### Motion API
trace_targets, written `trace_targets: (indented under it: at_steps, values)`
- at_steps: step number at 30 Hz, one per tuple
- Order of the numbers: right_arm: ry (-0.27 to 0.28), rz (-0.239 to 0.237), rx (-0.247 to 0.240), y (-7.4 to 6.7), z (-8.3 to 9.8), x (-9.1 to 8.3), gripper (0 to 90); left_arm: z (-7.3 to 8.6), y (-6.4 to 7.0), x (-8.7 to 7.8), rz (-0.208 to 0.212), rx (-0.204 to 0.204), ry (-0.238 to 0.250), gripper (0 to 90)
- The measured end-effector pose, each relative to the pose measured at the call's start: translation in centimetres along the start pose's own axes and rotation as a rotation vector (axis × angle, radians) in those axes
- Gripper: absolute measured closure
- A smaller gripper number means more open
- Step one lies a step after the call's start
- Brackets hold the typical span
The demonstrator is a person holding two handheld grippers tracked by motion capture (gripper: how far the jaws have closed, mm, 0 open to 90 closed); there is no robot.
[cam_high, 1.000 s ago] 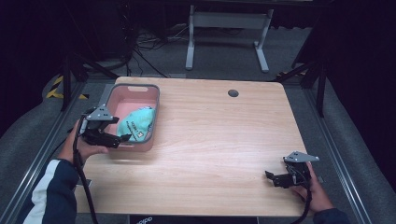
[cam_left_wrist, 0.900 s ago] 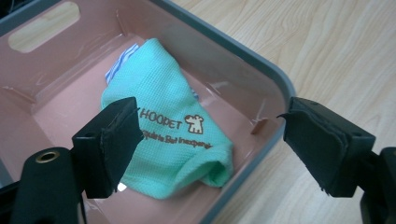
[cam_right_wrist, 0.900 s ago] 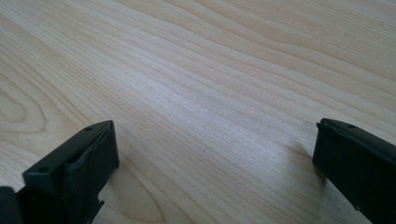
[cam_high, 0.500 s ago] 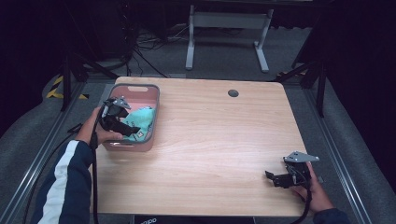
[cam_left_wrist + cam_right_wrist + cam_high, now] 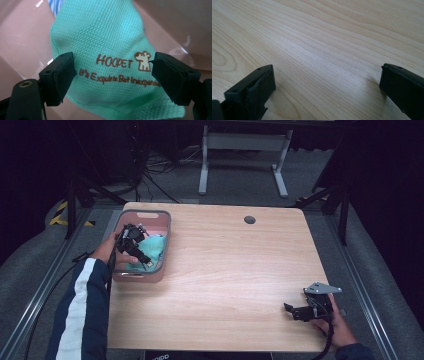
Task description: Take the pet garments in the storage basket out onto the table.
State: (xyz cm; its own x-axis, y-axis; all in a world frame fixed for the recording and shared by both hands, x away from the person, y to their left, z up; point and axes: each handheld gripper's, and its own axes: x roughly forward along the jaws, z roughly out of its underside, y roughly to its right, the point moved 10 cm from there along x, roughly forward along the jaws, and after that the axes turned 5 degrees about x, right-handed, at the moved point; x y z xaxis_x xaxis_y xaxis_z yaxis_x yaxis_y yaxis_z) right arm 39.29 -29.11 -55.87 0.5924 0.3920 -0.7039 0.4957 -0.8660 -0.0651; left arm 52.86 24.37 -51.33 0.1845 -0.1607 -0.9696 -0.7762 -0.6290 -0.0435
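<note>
Jaws of 2 grippers spread wide: left gripper point(image 5: 111, 80) over 1 green cloth point(image 5: 112, 45) in 1 pink bin point(image 5: 162, 227).

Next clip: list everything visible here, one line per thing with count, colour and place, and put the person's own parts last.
Table: one, light wood grain, centre of the high view.
Cable hole: one, dark, far edge of the table.
Bin: one, pink with a grey rim, far left corner of the table.
Mesh garment: one, mint green with brown HOOPET lettering and a small dog logo, inside the bin.
Striped fabric: one, blue and white, behind the garment.
Metal stand: one, grey, on the floor beyond the table.
Left tool: one, black, open, inside the bin over the garment.
Right tool: one, black, open, near right corner of the table.
Sleeve: one, navy with white stripe, left arm.
</note>
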Motion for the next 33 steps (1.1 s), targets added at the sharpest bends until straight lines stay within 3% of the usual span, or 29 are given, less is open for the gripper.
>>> trace_targets:
  at_steps: [2, 4, 9, 12, 15, 16, 17, 21, 26, 31, 33]
  values:
    - [0.000, 0.000, 0.000, 0.0, 0.0, 0.0, 0.6, 0.0, -0.1, 0.4, 0.002, -0.005, -0.011, 19.2]
    - [0.000, 0.000, 0.000, 0.0, 0.0, 0.0, 0.6, 0.2, 0.0, 1.4, 0.013, -0.005, -0.056, 19.3]
    - [0.000, 0.000, 0.000, 0.0, 0.0, 0.0, 0.6, 0.1, 0.0, 1.8, 0.011, 0.010, -0.087, 20.4]
    - [0.000, 0.000, 0.000, 0.0, 0.0, 0.0, 0.6, 0.0, 0.1, 1.6, 0.017, 0.005, -0.087, 31.0]
    - [0.000, 0.000, 0.001, 0.0, 0.0, 0.0, 0.6, 0.1, 0.1, 1.4, 0.022, 0.007, -0.081, 48.8]
    - [0.000, 0.000, 0.000, 0.0, 0.0, 0.0, 0.6, 0.2, 0.2, 1.3, 0.026, 0.000, -0.076, 48.8]
    - [0.000, 0.000, 0.000, 0.0, 0.0, 0.0, 0.6, 0.2, 0.1, 1.2, 0.020, 0.008, -0.072, 56.3]
    - [0.000, 0.000, 0.000, 0.0, 0.0, 0.0, 0.6, 0.3, 0.0, 0.9, -0.001, 0.021, -0.070, 69.7]
    - [0.001, -0.001, 0.003, 0.0, 0.0, 0.0, 0.6, 0.3, 0.2, 0.4, -0.043, 0.013, -0.015, 75.0]
    - [0.001, -0.001, 0.002, 0.0, 0.0, 0.0, 0.6, 0.3, -0.3, -1.8, -0.091, -0.008, 0.069, 76.3]
    - [0.001, -0.001, 0.006, 0.0, 0.0, 0.0, 0.6, 0.3, -0.2, -2.5, -0.089, -0.010, 0.097, 76.4]
